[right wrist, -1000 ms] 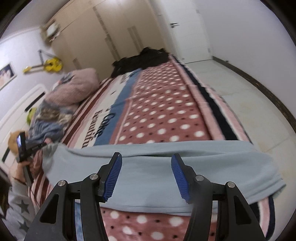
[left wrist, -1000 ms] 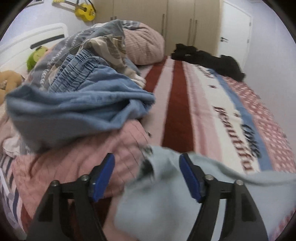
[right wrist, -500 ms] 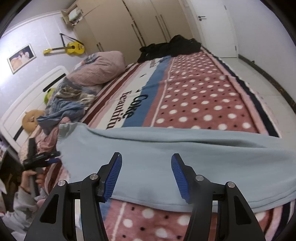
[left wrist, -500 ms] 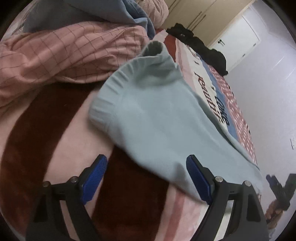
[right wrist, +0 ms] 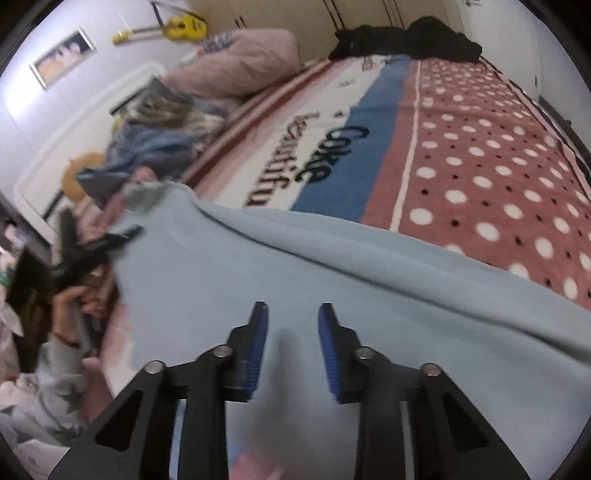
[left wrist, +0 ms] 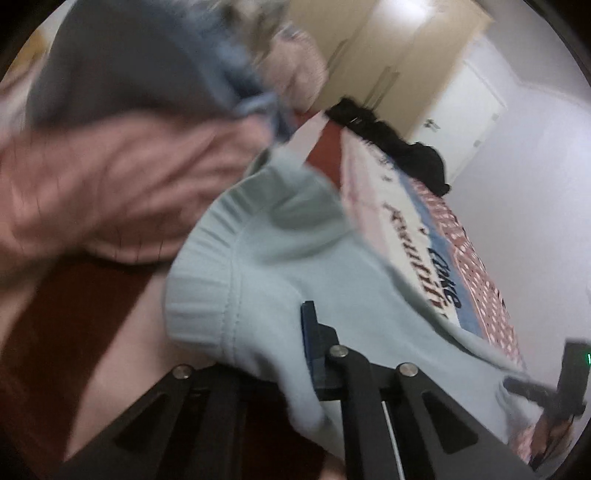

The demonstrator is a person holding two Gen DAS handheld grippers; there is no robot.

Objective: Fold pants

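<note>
A bed (right wrist: 480, 155), covered by a blanket with a dotted pink panel, a blue stripe, lettering on white and dark red bands, fills both wrist views and serves as the landmark. Across its near end lie the pale blue pants (right wrist: 332, 266), spread crosswise, with the ribbed waistband (left wrist: 199, 295) toward the side of the bed where laundry is piled. On that side, beyond the waistband, a pink checked cloth (left wrist: 110, 192) lies under a heap of blue and grey clothes (right wrist: 147, 147), with a pink pillow (right wrist: 236, 62) farther up the bed. At the far end of the bed rests a black garment (right wrist: 406, 40); cupboards (left wrist: 351, 44) stand behind it. On the wall by the pillow hang a yellow guitar (right wrist: 177, 27) and a framed picture (right wrist: 62, 59).

The left gripper (left wrist: 295, 354) is clenched on the pants just behind the waistband: its jaws have just closed and the cloth is bunched between them, hiding one pad. The right gripper (right wrist: 291, 343) hovers over the pants near the bed's front edge; its jaws have just been narrowing, a gap remains between the blue pads (right wrist: 255, 354), and the cloth lies below them, not pinched. A star-print sleeve (right wrist: 48, 387) shows at the bed's laundry side, behind the left gripper.
</note>
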